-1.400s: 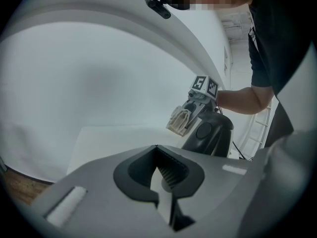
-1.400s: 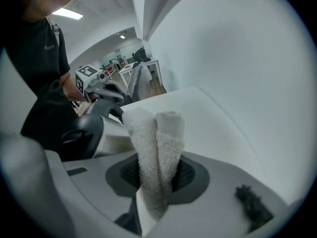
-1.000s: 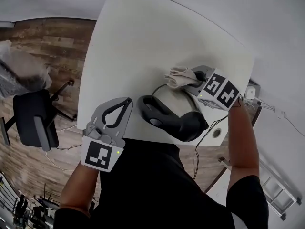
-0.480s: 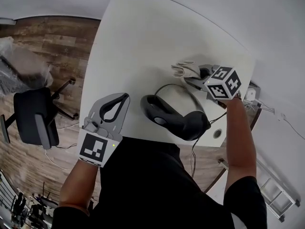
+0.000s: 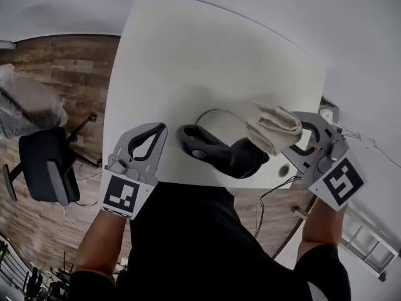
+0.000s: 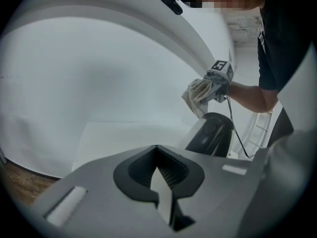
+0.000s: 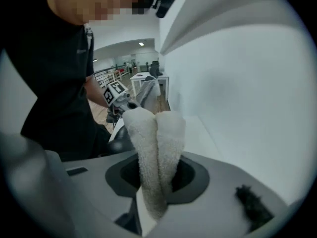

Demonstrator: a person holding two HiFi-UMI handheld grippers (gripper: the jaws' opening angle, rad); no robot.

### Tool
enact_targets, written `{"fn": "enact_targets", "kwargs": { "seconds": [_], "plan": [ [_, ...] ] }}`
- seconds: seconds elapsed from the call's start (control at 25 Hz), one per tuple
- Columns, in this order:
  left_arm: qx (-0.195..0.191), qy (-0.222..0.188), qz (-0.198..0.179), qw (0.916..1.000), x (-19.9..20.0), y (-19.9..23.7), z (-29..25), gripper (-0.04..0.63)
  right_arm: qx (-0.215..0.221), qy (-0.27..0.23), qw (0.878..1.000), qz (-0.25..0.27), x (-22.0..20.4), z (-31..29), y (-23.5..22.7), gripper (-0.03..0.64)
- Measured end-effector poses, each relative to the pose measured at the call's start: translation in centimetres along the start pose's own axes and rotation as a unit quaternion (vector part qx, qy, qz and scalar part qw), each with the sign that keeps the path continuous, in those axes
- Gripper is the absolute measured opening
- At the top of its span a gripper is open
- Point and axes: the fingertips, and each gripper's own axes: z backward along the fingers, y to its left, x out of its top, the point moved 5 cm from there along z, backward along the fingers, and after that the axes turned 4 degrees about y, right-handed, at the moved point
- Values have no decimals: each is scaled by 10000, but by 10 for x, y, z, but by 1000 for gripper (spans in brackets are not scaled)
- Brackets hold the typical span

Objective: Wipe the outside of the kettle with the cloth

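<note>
Standing far left: a dark office chair (image 5: pixel 47 168) is seen on the wood-plank floor (image 5: pixel 69 68).
Left gripper (image 5: pixel 158 130): held at the near left corner of the white table (image 5: pixel 188 55). Its jaws are closed together with nothing between them, as shown in the left gripper view.
Left markings: a square black-and-white code is carried on its cube. It is a pattern, not words.
Kettle (image 5: pixel 219 155): set at the table's near edge, between the two grippers. A pale body is seen under a dark lid and handle.
Cord (image 5: pixel 276 184): a black lead is seen below the table's edge, under the kettle's right side.
Cloth (image 5: pixel 272 127): a folded, off-white terry cloth, clamped in the right gripper. It is held over the kettle's upper right side. Contact with the kettle cannot be confirmed.
Right gripper (image 5: pixel 297 130): clenched on the cloth. In the right gripper view, two folds of the cloth are seen rising from between the jaws.
Right markings: a black-and-white square code is seen on its cube too. Nothing on it can be read as letters.
Far right: a metal ladder (image 5: pixel 363 243) is seen on the floor.
</note>
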Motion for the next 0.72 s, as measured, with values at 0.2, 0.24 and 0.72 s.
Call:
{"fn": "enact_targets", "kwargs": {
  "seconds": [0.2, 0.24, 0.72],
  "plan": [
    [-28, -104, 18, 9999, -1, -3, 3, 8, 13, 969, 9860, 1359, 19, -5, 19, 103],
    [-22, -125, 46, 9999, -2, -3, 4, 8, 54, 1191, 9813, 1513, 18, -14, 18, 103],
    [276, -319, 386, 9984, -24, 16, 37, 6, 1063, 2103, 9406, 2446, 29, -88, 12, 103]
  ]
}}
